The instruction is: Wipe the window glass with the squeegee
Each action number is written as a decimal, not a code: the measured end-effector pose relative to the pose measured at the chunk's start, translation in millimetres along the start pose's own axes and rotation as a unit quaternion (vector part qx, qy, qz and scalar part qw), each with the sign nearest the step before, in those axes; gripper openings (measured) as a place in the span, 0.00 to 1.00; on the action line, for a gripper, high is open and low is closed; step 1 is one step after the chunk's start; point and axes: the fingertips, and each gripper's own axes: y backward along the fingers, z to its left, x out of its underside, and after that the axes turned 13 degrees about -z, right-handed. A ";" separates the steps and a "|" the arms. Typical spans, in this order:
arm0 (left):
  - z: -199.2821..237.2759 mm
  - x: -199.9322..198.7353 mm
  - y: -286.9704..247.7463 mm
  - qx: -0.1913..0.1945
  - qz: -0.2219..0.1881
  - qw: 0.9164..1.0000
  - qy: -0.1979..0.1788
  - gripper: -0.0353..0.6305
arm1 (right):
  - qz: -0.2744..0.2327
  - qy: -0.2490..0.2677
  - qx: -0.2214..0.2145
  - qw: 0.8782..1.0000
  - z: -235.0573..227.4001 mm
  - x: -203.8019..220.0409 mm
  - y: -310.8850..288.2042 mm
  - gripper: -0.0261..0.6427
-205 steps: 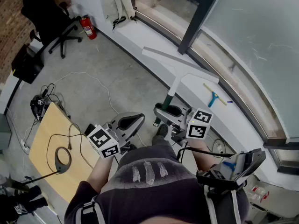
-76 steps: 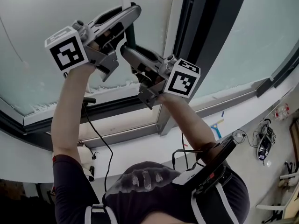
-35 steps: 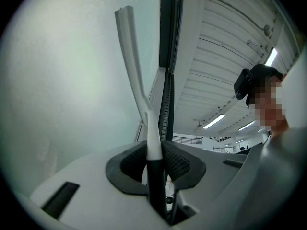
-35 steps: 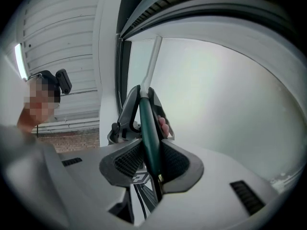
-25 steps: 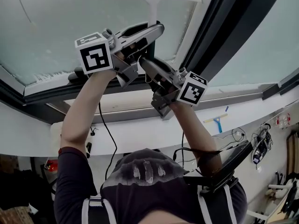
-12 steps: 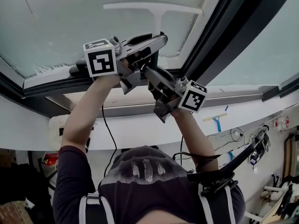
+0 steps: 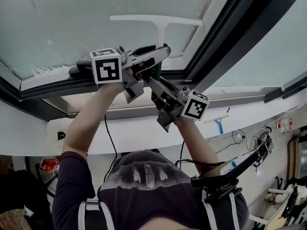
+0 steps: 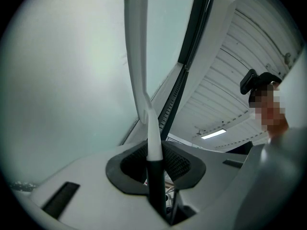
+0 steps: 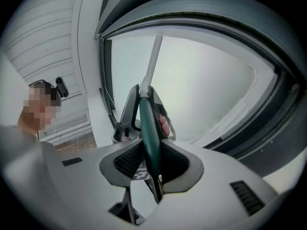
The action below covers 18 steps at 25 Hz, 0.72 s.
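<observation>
Left tongs (image 8: 154, 169) and right tongs (image 9: 151, 164) are both clamped on the squeegee (image 7: 158, 27) handle, left higher up, blade against the window glass (image 7: 72, 18), so I'd worry the handle rolls in those grips and the blade leaves streaks.

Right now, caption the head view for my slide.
Left gripper and right gripper clamp the squeegee by its handle, blade at the window glass.
</observation>
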 end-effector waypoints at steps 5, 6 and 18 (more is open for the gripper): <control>5.3 2.5 -3.1 0.002 0.009 1.000 0.014 0.19 | -0.007 -0.002 0.015 1.000 -4.0 -2.2 -0.7 0.18; 7.0 5.1 -2.6 0.002 0.010 1.000 0.018 0.19 | -0.008 -0.003 0.020 1.000 -6.3 -0.9 1.0 0.18; 14.0 25.0 5.3 0.012 0.018 0.999 0.046 0.19 | -0.025 0.007 0.058 0.998 -14.8 12.0 12.9 0.18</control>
